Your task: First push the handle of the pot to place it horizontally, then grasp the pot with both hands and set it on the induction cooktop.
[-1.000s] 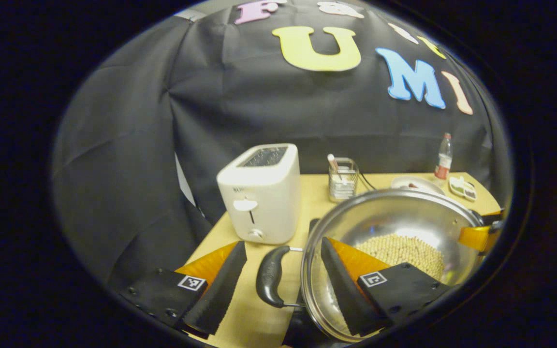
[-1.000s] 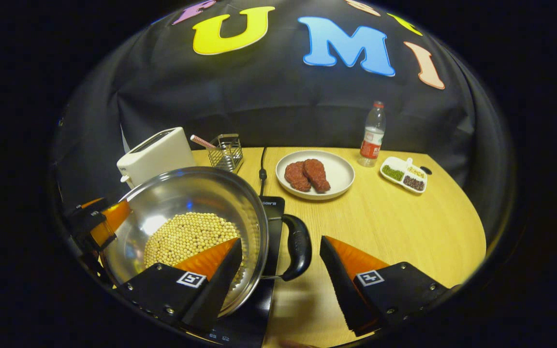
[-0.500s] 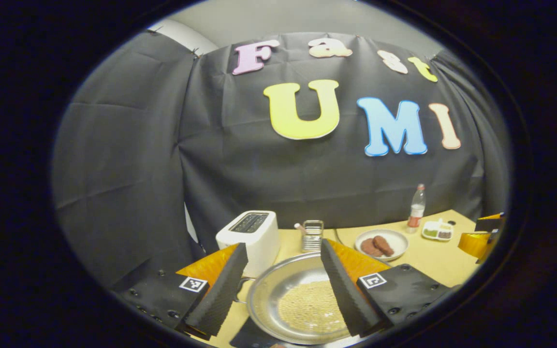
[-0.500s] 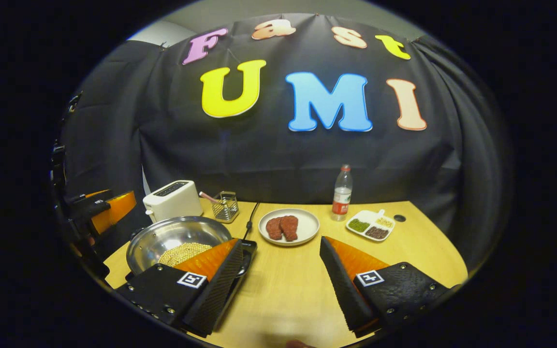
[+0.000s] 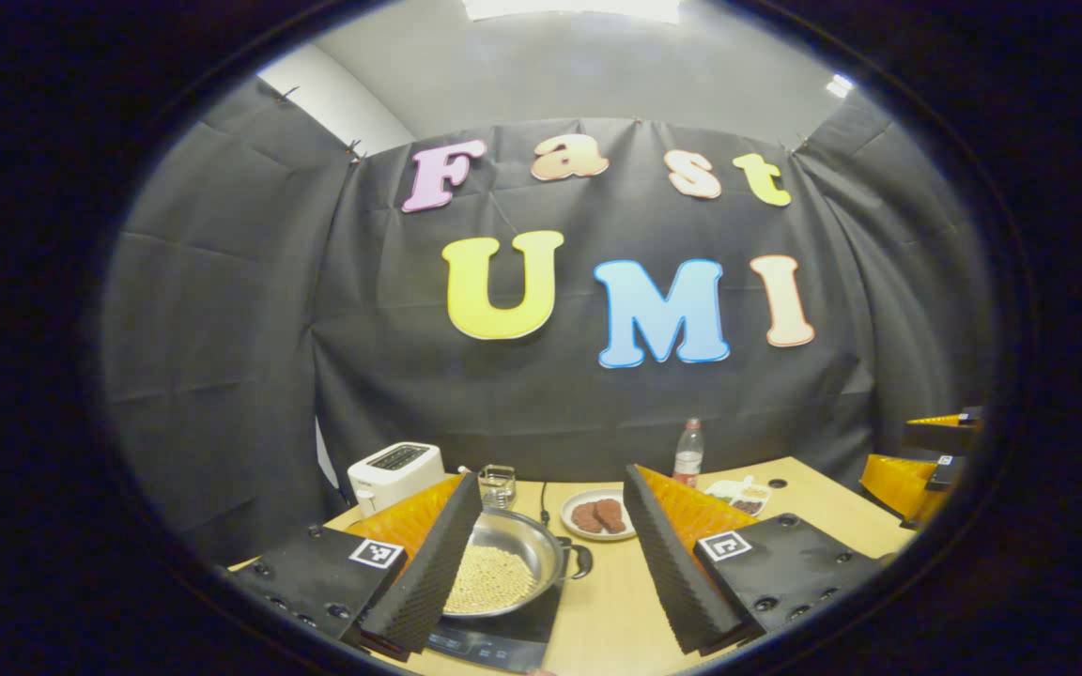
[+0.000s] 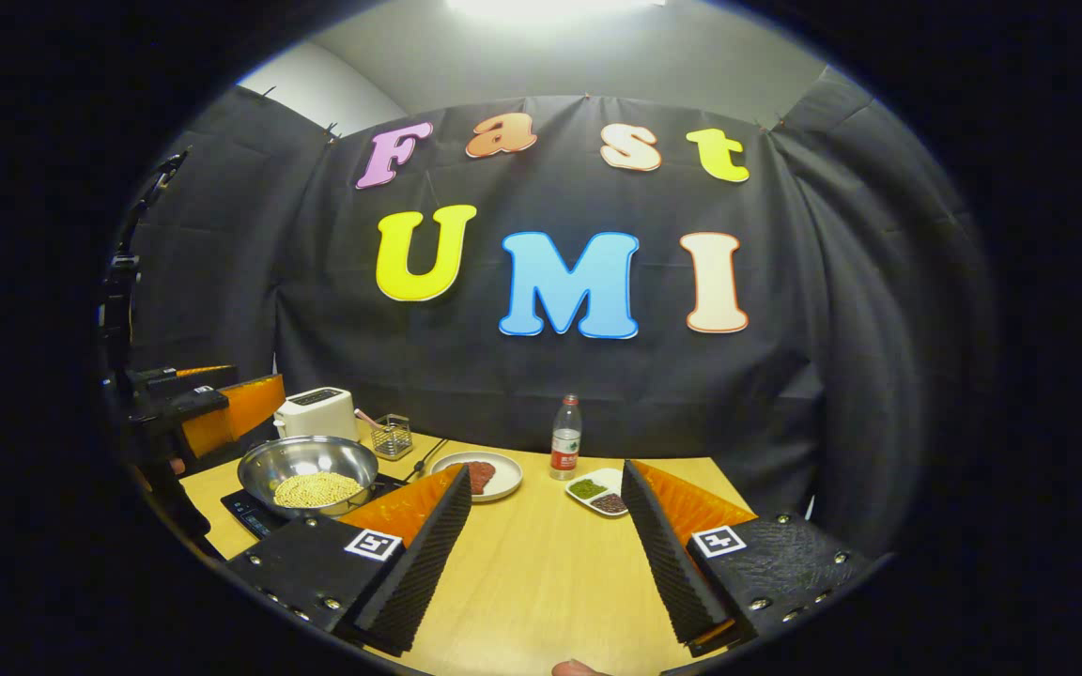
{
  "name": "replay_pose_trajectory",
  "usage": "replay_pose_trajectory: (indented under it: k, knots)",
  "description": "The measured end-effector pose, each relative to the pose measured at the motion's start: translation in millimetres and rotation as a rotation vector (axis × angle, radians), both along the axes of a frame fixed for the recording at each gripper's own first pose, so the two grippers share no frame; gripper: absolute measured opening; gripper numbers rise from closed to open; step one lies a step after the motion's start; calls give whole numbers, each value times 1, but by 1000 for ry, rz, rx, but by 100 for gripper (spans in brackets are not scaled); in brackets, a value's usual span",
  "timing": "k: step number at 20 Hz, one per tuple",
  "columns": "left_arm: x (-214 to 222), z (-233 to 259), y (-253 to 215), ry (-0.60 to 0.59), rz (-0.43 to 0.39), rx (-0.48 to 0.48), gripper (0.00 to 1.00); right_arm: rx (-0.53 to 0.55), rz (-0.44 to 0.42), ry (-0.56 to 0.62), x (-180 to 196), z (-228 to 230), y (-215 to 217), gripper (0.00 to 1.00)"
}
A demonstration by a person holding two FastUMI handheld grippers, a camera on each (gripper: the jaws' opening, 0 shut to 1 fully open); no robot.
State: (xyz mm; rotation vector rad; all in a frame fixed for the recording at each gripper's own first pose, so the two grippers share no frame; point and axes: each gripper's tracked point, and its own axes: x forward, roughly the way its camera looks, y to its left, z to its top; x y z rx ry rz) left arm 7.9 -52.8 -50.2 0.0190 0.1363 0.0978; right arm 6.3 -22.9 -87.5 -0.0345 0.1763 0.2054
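A steel pot holding pale beans stands on the black induction cooktop, one black handle pointing right. My left gripper hangs open well back from the pot and above it, with nothing between its fingers. In the right gripper view the pot sits on the cooktop at the table's left. My right gripper is open and empty over the near table, far right of the pot. The left gripper also shows at that view's left edge.
A white toaster and a wire holder stand behind the pot. A plate of meat, a water bottle and a divided dish sit mid-table. The wooden table stretches bare in front.
Both grippers have drawn back and upward, away from the pot's handles. The pot stays on the cooktop and now looks small and distant in both views.
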Motion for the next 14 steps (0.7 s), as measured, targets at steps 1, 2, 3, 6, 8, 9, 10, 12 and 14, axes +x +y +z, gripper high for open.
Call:
replay_pose_trajectory:
  k: [1,2,3,6,8,9,10,12,14]
  knots:
    - [-7,7,-15,-8,-16,8,98,9,-11,-4,-6,6,-13,96]
    - [-13,17,-28,-17,-30,16,98,24,-20,-12,-12,14,-25,96]
    - [-18,25,-38,-29,-44,22,98,38,-29,-23,-18,22,-35,96]
    - [-29,44,-56,-51,-77,25,92,61,-54,-56,-30,42,-54,97]
    - [-35,51,-56,-62,-90,35,91,72,-62,-72,-36,51,-58,98]
    - [-37,56,-54,-70,-90,37,100,76,-72,-83,-37,55,-59,98]
    - [-38,61,-51,-78,-89,38,90,77,-86,-87,-38,57,-62,98]
    - [-42,69,-38,-99,-72,49,90,81,-93,-105,-42,63,-61,98]
    - [-46,73,-27,-113,-51,55,91,77,-102,-119,-43,67,-61,98]
